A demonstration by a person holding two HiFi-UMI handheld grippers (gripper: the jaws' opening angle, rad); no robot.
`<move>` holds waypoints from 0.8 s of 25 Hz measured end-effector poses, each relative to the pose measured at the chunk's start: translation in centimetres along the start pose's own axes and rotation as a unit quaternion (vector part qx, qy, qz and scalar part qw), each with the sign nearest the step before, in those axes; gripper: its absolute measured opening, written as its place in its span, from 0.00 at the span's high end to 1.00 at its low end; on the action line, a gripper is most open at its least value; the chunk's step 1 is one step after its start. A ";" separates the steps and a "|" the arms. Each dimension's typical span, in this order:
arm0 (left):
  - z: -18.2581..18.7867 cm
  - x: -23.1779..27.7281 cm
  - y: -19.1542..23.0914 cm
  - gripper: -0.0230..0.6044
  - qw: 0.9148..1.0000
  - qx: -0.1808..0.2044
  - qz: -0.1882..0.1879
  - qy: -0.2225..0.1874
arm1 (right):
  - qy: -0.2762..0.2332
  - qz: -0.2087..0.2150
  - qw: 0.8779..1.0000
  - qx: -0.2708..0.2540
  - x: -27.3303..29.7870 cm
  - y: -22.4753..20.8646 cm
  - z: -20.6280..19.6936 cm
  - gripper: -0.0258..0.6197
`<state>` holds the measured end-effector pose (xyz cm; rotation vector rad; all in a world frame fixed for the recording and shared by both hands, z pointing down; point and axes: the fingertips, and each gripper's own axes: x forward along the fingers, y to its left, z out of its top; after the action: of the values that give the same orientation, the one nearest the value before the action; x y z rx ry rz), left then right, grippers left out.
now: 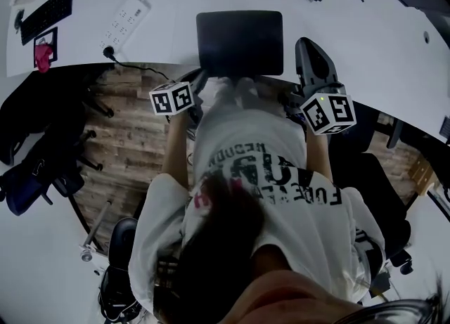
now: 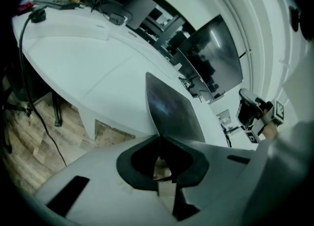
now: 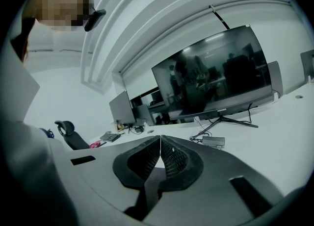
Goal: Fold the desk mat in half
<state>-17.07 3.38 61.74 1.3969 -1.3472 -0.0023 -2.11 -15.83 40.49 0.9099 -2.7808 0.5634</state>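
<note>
My left tool [image 2: 158, 138] grasps the desk mat [image 1: 239, 41] by its corner at the bench [image 1: 373, 41] edge, I think (for lifting); right tool [image 3: 160, 140] clenched, empty.

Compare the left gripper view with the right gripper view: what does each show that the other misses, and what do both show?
Only the left gripper view: the left gripper shut on a corner of the desk mat, and the wooden floor. Only the right gripper view: the jaws of the right gripper, shut and empty, and an office chair. Both: the white desk and a dark monitor.
</note>
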 end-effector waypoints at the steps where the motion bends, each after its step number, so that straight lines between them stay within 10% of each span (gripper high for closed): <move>1: 0.2 -0.2 -0.5 0.94 1.000 0.011 -0.003 -0.003 | -0.001 -0.001 1.000 0.000 0.0 0.1 0.0 0.96; 8: 1.7 -0.8 -6.1 0.94 0.990 0.134 -0.050 -0.010 | -0.006 -0.004 1.000 0.003 -0.4 0.5 0.1 0.96; 20: 2.1 0.9 -10.6 0.94 0.976 0.181 -0.118 0.000 | -0.022 -0.027 0.999 0.007 -1.4 0.0 0.4 0.96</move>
<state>-10.89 -1.77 54.43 1.8599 -1.2131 0.0886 -1.01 -15.21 39.75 1.0081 -2.7863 0.5609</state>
